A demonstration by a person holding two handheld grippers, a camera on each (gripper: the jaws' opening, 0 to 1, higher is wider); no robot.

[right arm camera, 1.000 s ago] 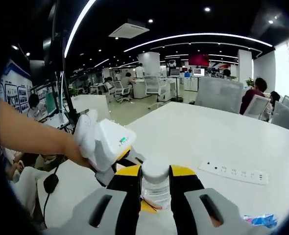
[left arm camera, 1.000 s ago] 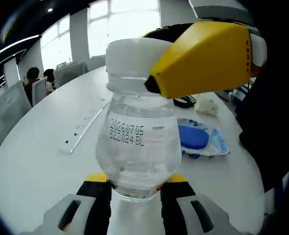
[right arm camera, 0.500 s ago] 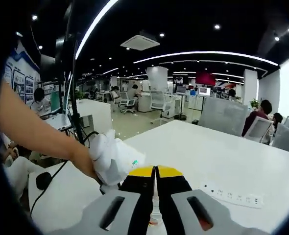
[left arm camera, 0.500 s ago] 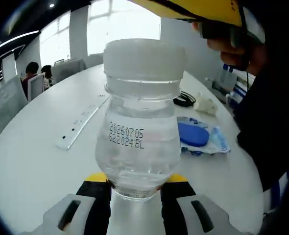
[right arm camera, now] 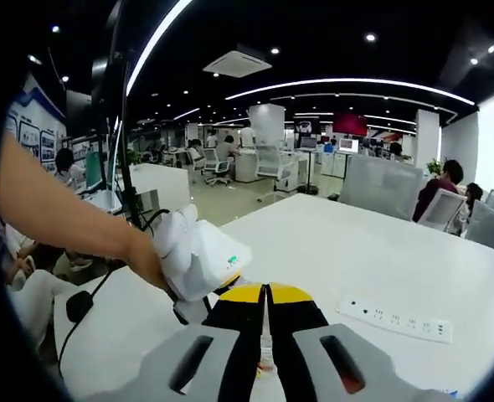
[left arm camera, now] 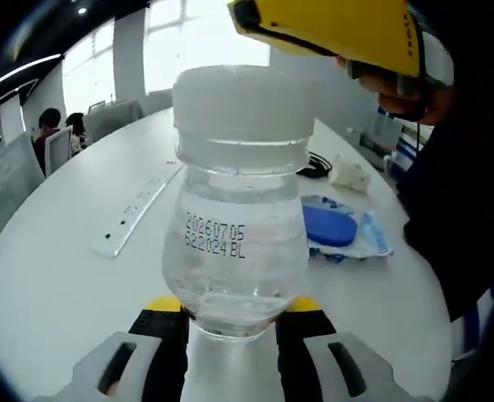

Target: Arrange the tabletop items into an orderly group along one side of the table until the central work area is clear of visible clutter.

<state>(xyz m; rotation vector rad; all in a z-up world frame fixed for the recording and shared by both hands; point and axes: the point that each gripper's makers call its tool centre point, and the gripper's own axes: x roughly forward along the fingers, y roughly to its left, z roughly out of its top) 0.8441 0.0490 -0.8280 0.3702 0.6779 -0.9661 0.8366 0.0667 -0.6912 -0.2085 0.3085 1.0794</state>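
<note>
A clear water bottle (left arm camera: 234, 234) with a white cap stands upright just in front of the lens in the left gripper view. My left gripper (left arm camera: 230, 322) is shut on its lower body, with a black-and-yellow jaw on each side. My right gripper (left arm camera: 322, 33), yellow and held by a hand, hovers above and to the right of the cap without touching it. In the right gripper view my right gripper (right arm camera: 264, 295) is shut, its yellow tips pressed together with nothing between them. Below it on the left, a hand holds the white body of the left gripper (right arm camera: 201, 264).
On the round white table (left arm camera: 54, 276) lie a white power strip (left arm camera: 138, 209) (right arm camera: 395, 319), a blue item in a clear packet (left arm camera: 339, 230), a crumpled white thing (left arm camera: 349, 174) and a black cable (left arm camera: 314, 167). Office chairs and seated people ring the far edge.
One second ago my right gripper's jaws stood around the bottle cap. It has since lifted off, shut, and now hangs above the bottle. The left gripper still holds the bottle.
</note>
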